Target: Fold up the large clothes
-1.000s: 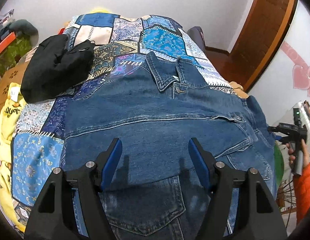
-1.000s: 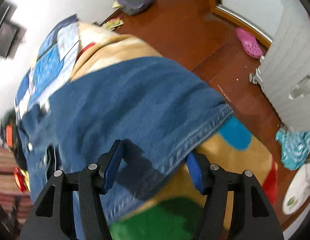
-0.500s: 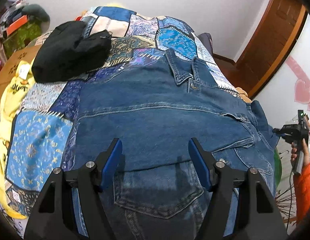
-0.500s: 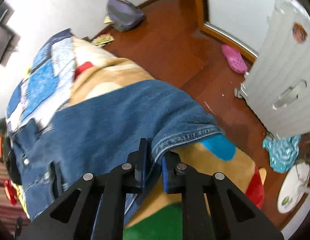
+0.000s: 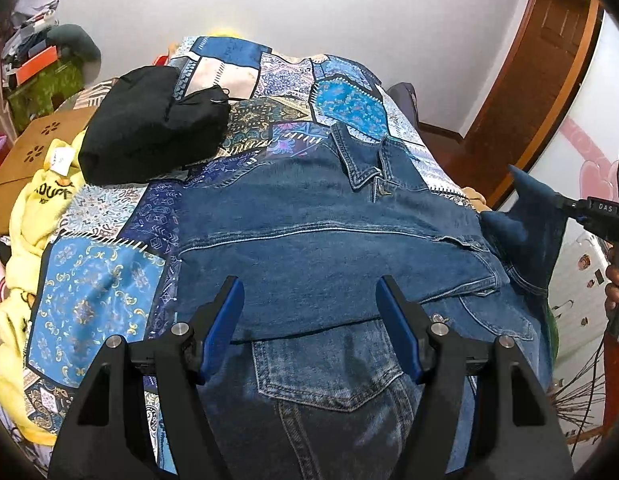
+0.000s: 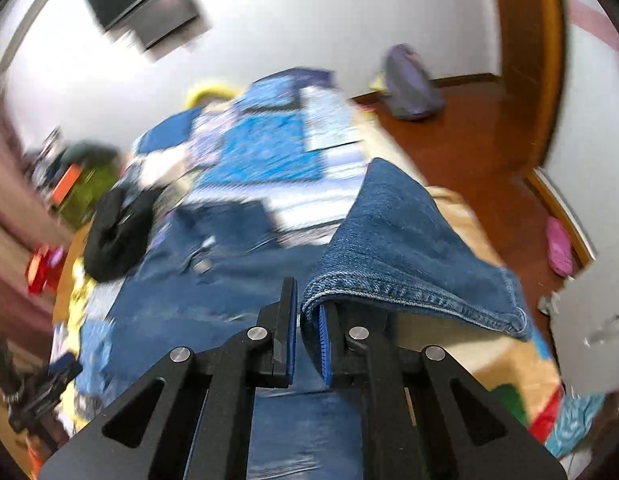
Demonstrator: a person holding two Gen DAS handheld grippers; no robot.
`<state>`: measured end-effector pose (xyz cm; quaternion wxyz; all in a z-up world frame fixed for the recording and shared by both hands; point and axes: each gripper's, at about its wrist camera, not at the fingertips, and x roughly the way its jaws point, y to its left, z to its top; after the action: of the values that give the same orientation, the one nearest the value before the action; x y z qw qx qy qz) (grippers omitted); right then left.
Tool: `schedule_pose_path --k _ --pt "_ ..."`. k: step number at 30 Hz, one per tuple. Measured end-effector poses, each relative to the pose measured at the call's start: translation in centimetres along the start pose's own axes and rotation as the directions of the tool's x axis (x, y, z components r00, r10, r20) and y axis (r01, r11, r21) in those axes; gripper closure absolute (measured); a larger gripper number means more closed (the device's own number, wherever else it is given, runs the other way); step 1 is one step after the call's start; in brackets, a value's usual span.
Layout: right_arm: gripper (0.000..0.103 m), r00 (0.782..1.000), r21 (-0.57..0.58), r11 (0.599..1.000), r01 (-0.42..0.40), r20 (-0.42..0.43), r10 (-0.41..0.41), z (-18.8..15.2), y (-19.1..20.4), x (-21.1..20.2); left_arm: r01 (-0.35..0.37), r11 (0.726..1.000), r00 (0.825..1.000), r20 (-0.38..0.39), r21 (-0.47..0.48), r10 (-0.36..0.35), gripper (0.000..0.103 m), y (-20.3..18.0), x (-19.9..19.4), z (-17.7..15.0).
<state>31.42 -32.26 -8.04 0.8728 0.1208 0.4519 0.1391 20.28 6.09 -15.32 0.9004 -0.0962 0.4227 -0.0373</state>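
A blue denim jacket [image 5: 329,248] lies spread on the patchwork bedspread [image 5: 97,284], collar toward the far wall. My left gripper [image 5: 311,320] is open and empty, hovering above the jacket's lower front near a chest pocket. My right gripper [image 6: 307,320] is shut on the jacket's sleeve cuff [image 6: 409,256] and holds it lifted above the bed. In the left wrist view the right gripper [image 5: 565,204] shows at the right edge with the raised sleeve [image 5: 525,220] hanging from it.
A folded black garment [image 5: 149,136] lies on the far left of the bed. Yellow cloth [image 5: 37,208] hangs off the left side. A wooden door [image 5: 541,80], wood floor with a grey bag [image 6: 409,80] and a pink slipper [image 6: 559,246] are to the right.
My right gripper closed on the sleeve cuff and lifted it up and inward over the bed. My left gripper stayed open and drifted slightly over the jacket.
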Motion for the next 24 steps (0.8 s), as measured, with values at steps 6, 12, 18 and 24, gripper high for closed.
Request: schedule_pose_path --k 6,12,18,24 --pt "0.094 0.990 -0.059 0.997 -0.056 -0.130 0.047 -2.8 3.5 5.1 -0.007 1.000 1.000 -0.002 -0.001 0.007 0.035 0.7 -0.3 -0.3" --pt "0.093 0.974 -0.109 0.993 -0.034 -0.227 0.008 -5.0 4.9 7.8 -0.026 1.000 1.000 -0.007 0.007 0.026 0.035 1.3 -0.6 -0.6" --pt "0.088 0.972 -0.262 0.964 0.033 -0.218 -0.092 -5.7 6.8 5.5 -0.032 0.999 0.999 -0.037 0.007 0.033 0.035 1.1 0.5 -0.8" --pt "0.056 0.986 -0.287 0.955 0.073 -0.122 -0.112 -5.7 6.2 2.1 -0.021 0.999 0.999 -0.042 0.031 0.022 0.035 -0.3 1.2 -0.5"
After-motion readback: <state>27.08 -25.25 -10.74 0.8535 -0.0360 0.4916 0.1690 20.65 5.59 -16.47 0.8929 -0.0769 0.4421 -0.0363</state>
